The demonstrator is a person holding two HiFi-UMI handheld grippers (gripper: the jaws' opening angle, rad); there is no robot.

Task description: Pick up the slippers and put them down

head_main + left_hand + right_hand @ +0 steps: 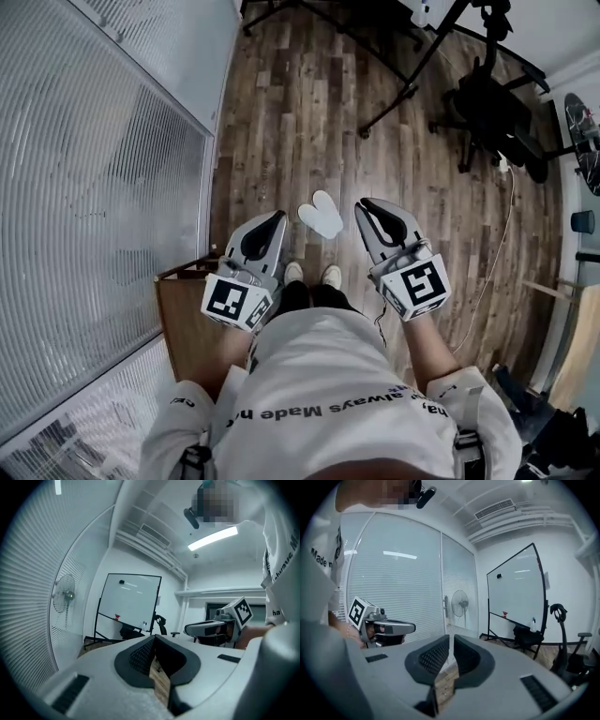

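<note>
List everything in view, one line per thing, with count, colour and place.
slippers: one pair, white, on the floor ahead of the feet
floor: one, brown wood planks, underfoot
glass wall: one, pale grey blinds, at the person's left
wooden box: one, brown, against the glass wall
office chair: one, black, far right
cable: one, white, on the floor at right
whiteboard: one, white on a black stand, far end of the room
fan: one, pale, beside the glass wall
shoes: two, white, below the slippers
left tool: one, grey with black pads, jaws together, empty
right tool: one, grey with black pads, jaws nearly together, empty
</note>
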